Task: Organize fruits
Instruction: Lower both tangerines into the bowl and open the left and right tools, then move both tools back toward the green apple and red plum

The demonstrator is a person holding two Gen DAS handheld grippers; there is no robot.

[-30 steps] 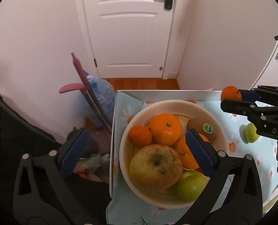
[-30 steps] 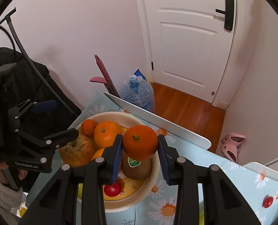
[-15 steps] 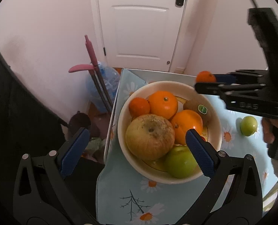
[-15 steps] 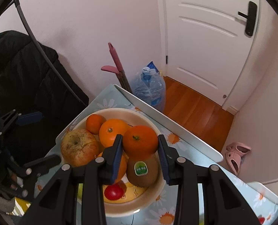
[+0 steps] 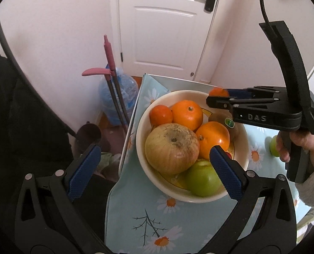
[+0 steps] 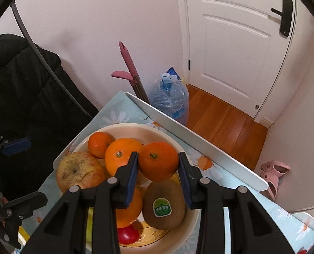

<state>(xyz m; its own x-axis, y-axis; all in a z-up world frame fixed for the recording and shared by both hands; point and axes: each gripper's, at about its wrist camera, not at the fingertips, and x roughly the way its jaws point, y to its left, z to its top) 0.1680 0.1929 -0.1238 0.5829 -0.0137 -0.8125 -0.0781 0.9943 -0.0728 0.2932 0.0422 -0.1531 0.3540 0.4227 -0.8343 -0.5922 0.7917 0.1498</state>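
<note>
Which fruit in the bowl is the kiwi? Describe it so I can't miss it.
Find the cream bowl on the daisy tablecloth. The kiwi sits under the right gripper: brown, fuzzy, the only fruit with a green sticker.

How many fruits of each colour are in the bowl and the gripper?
Orange fruits: 4, counting the held orange in the right gripper
Green apple: 1
Brown kiwi: 1
Yellow-red apple: 1
Red fruit: 1
Total: 8

Left wrist view above the table's (image 5: 135, 211) near-left corner, looking down and doorward, right wrist view closer, both sharing the fruit bowl (image 5: 142, 127) (image 6: 178, 241).
</note>
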